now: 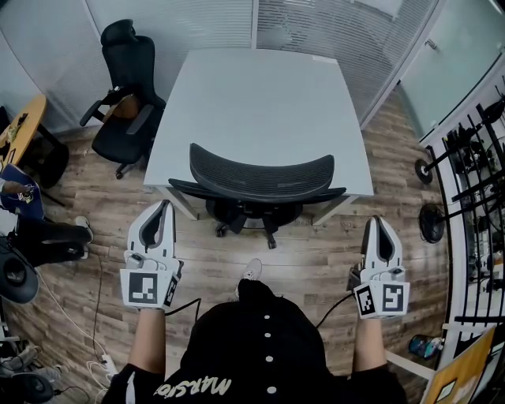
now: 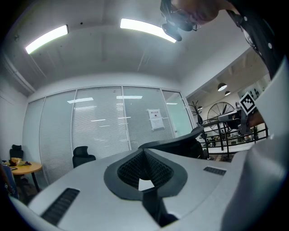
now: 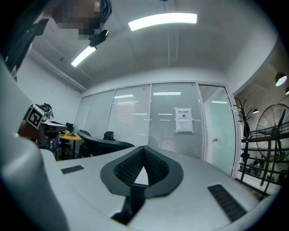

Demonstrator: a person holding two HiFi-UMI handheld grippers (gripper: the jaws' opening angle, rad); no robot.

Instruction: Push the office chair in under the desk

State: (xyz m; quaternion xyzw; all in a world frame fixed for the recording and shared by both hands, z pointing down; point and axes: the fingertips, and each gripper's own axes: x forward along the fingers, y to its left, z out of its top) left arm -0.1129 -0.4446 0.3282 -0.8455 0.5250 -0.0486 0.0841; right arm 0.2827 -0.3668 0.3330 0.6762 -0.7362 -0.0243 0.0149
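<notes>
Office chair point(image 1: 260, 177) is at the near edge of the white bench point(image 1: 252, 95). Its mesh backrest faces me and the seat is tucked under the top. The castors show just below the bench edge on the wood floor point(image 1: 316, 260).

My left claw point(image 1: 163, 207) is closed, pads together, nothing in it. It's held level just off the backrest's left end, not touching.

Right claw point(image 1: 377, 222) is the same: closed, empty, level. It's off to the chair's right near the bench's front right corner, clear of the chair.

Both claw views show the backrest rim off to one side, beyond the tips.

A second black chair point(image 1: 126, 87) stands by the bench's far left corner, near the glass partition point(image 1: 197, 24).
</notes>
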